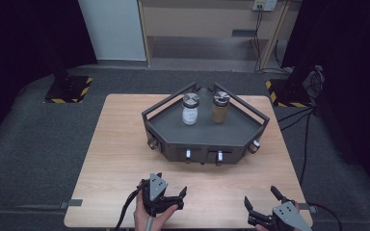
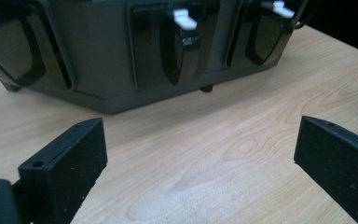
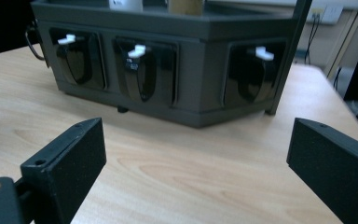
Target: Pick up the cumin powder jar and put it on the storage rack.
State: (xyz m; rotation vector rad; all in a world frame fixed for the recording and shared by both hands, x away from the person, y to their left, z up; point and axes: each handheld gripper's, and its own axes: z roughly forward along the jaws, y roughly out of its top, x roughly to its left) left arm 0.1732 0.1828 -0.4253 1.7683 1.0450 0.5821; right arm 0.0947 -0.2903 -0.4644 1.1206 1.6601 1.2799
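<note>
While both the left gripper [image 1: 167, 197] and right gripper [image 1: 265, 204] sit spread and empty at the desk's near edge, the dark rack [image 1: 207, 139] with two jars [image 1: 190, 109] lies straight ahead mid-desk, left looking slightly nearer.

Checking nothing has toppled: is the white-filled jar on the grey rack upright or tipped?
Upright. The white-filled glass jar stands on the dark grey rack, metal lid on top, beside the brown-filled jar.

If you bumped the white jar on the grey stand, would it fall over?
Probably it could tip: the white jar is upright and taller than wide. It looks smooth, perhaps slippery. The grey stand's rail might catch it.
</note>
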